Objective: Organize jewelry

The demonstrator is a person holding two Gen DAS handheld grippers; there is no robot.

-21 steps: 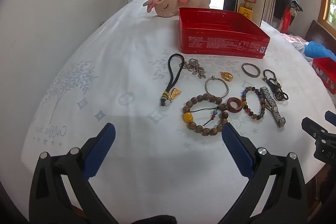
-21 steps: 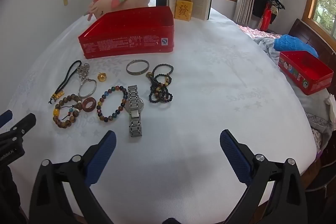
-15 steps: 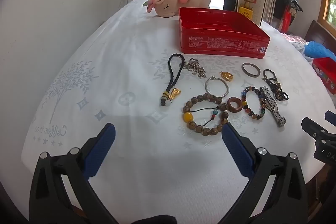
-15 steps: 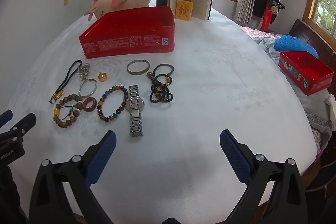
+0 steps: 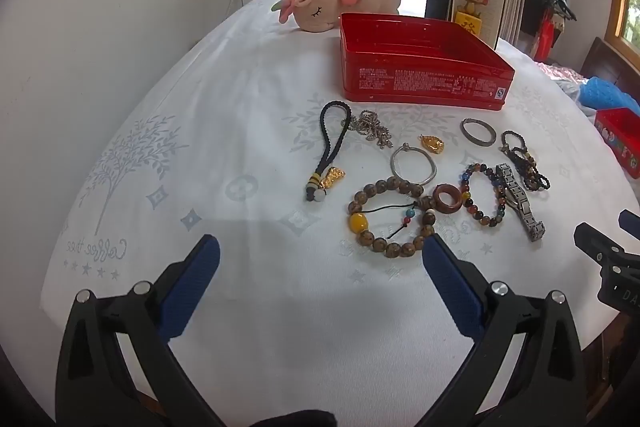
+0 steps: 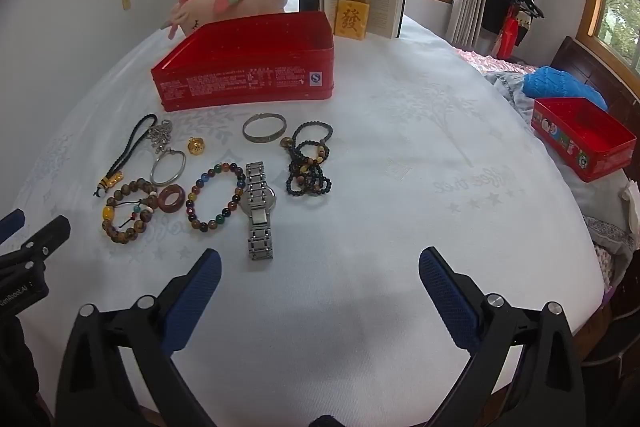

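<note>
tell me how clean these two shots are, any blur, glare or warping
Left wrist view: sharp, soft daylight, a faint shadow on the white cloth near the left gripper; fisheye bows the edges. Right wrist view: equally sharp, no glare on the red tin, dark vignette corners.

Jewelry (image 6: 216,183) (bracelets, watch, pendants) spread flat before open red tin (image 6: 244,67)

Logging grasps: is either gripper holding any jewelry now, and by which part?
Nothing is held. Left gripper and right gripper are both open above the bare tablecloth.
</note>
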